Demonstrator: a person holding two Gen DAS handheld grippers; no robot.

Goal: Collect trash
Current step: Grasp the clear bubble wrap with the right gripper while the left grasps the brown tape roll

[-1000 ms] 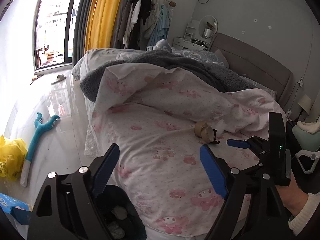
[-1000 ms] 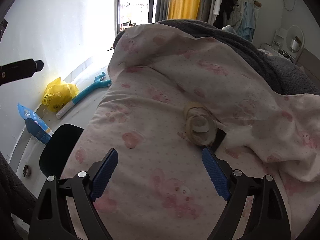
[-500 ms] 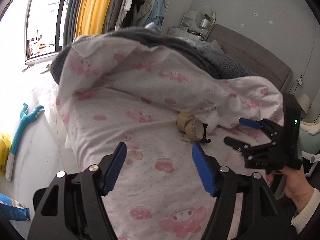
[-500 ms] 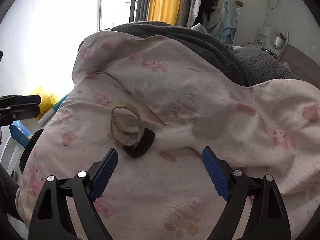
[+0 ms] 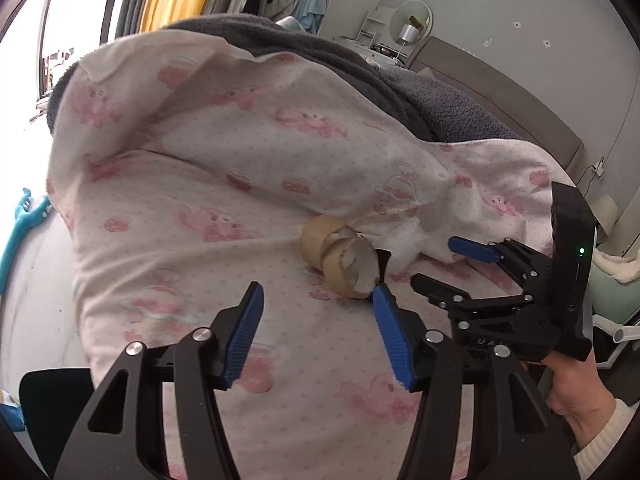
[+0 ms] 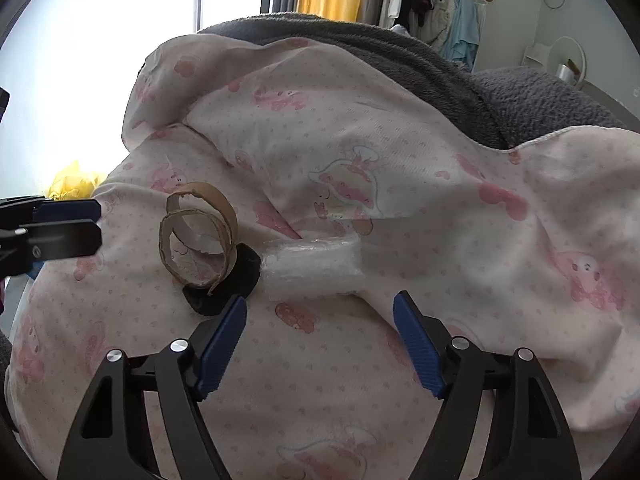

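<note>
Right wrist view: the right gripper point(image 6: 318, 346) is closing, nothing yet between its jaws, short of the bubble wrap point(image 6: 314, 266) beside the cardboard ring point(image 6: 198, 234) on the quilt point(image 6: 400, 168). The left gripper point(image 5: 316, 336), also closing empty near that ring, could pinch quilt fabric or knock it away.

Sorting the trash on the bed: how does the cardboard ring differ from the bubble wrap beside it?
The cardboard ring is brown and stiff, while the bubble wrap is clear-white and soft. The cardboard ring is a torn, uncoiling hoop standing on edge; the bubble wrap is a flat folded pad. The cardboard ring leans on a black scrap; the bubble wrap lies beside that scrap. Both rest on the pink quilt.
</note>
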